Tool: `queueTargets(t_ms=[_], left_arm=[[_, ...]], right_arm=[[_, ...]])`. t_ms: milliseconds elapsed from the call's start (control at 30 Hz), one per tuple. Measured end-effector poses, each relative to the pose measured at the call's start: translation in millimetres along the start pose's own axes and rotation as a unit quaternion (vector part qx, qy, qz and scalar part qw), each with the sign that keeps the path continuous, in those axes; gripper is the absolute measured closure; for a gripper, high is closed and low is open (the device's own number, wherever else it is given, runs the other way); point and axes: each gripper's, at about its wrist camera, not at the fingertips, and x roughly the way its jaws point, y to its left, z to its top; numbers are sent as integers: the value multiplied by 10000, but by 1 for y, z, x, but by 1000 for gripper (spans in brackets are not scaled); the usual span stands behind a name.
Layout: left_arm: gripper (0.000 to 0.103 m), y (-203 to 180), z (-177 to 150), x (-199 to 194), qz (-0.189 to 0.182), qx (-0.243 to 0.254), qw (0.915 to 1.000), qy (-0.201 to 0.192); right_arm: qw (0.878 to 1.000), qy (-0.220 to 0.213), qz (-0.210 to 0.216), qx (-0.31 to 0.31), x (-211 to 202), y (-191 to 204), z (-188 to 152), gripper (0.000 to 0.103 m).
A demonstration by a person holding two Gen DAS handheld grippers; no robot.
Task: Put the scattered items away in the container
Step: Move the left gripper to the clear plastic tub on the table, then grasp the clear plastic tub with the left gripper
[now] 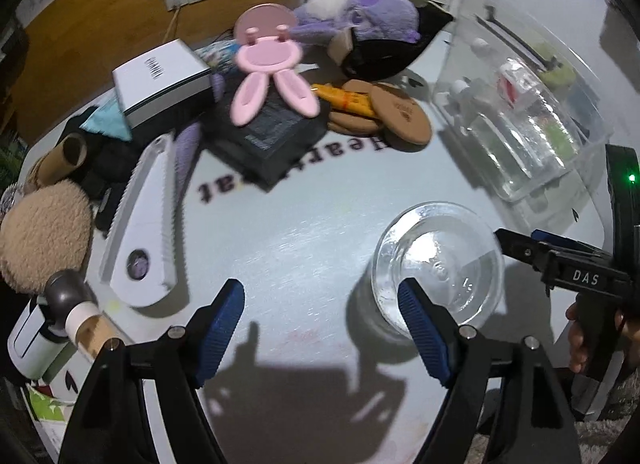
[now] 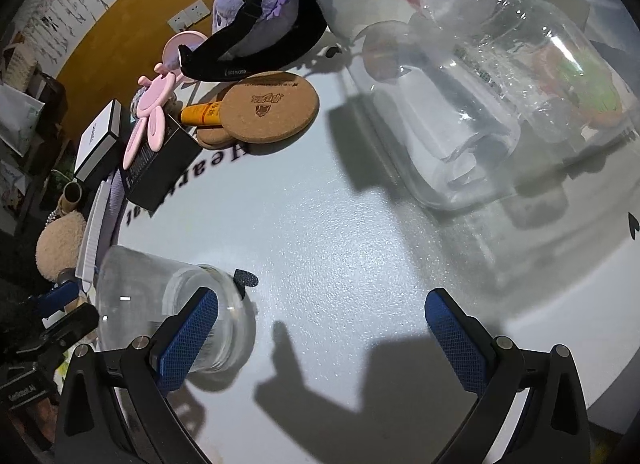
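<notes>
A clear glass cup point(image 1: 438, 260) point(image 2: 172, 304) stands upright on the white table. In the left wrist view it sits just behind my left gripper's right fingertip. My left gripper point(image 1: 322, 324) is open with only bare table between its blue pads. My right gripper point(image 2: 322, 336) is open too, empty, with the cup outside its left finger. The clear plastic container point(image 1: 520, 112) point(image 2: 460, 124) at the right holds bottles and small items. Scattered at the back lie a pink bunny stand point(image 1: 268, 76), cork coasters point(image 2: 268, 104), an orange tube point(image 1: 344, 98) and a black box point(image 2: 160, 168).
A white box point(image 1: 160, 80), a white comb point(image 1: 148, 220), a fluffy beige pad point(image 1: 44, 232) and a cardboard tube point(image 1: 68, 152) crowd the left. A purple plush point(image 1: 360, 12) with a black mask lies at the back. The right gripper point(image 1: 560, 264) shows beside the cup.
</notes>
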Motion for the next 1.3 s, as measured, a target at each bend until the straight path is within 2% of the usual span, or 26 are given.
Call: queueTargets(t_ms=[167, 333, 433, 633, 767, 933, 1300], left_arm=[[23, 24, -9, 4, 229, -264, 9993, 106], [25, 37, -19, 13, 299, -445, 9983, 216], [25, 43, -25, 18, 312, -525, 9978, 274], [25, 58, -39, 14, 284, -818, 9958, 311], [25, 60, -42, -5, 170, -956, 9952, 102], [25, 56, -37, -20, 168, -888, 9958, -134], [25, 49, -22, -12, 366, -636, 9972, -140]], right_arm=[[9994, 164, 299, -27, 6, 8, 4, 0], [9909, 650, 1142, 293, 18, 20, 4, 0], [9861, 821, 1396, 366, 23, 28, 3, 0], [9873, 820, 1335, 245, 22, 39, 5, 0], [9872, 810, 1355, 247, 20, 40, 5, 0], [9875, 779, 1346, 238, 20, 41, 5, 0], [9879, 989, 1189, 151, 31, 45, -1, 0]])
